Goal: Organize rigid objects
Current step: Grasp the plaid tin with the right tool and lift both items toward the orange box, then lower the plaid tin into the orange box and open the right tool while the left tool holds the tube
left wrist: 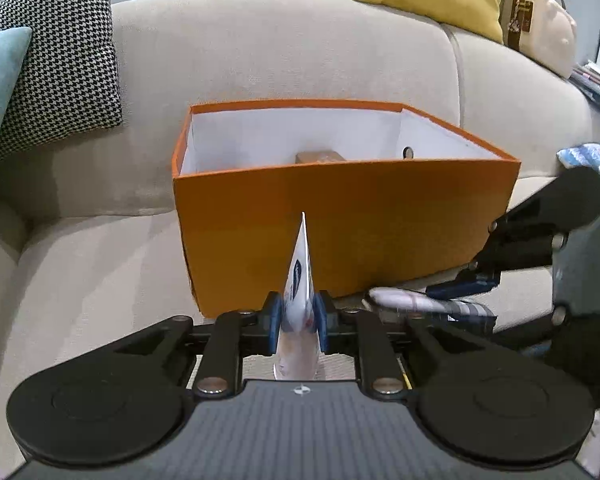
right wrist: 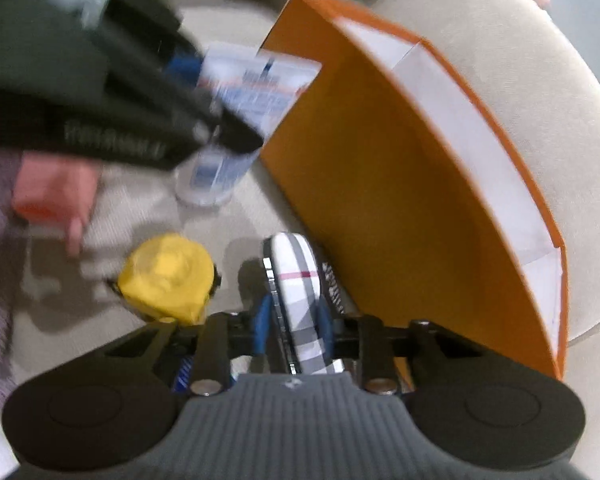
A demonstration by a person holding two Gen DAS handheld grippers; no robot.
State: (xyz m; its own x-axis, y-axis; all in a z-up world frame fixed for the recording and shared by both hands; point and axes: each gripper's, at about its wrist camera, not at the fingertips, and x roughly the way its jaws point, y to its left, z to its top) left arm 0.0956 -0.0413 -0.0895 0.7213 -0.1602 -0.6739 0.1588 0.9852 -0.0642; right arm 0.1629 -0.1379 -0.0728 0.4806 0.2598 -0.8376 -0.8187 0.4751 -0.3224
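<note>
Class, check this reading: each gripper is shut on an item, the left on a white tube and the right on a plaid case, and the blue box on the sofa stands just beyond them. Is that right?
Not quite: the box is orange, not blue, as both wrist views show. The rest holds: the left gripper is shut on the tube, the right gripper on the plaid case, and the box stands on the sofa.

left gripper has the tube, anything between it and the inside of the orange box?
Only the orange box's own near wall. The left gripper, shut on the white tube, sits below the rim, so the tube must rise over that wall. Above the rim nothing visible blocks; the inside shows just one small brown item at the far side.
</note>
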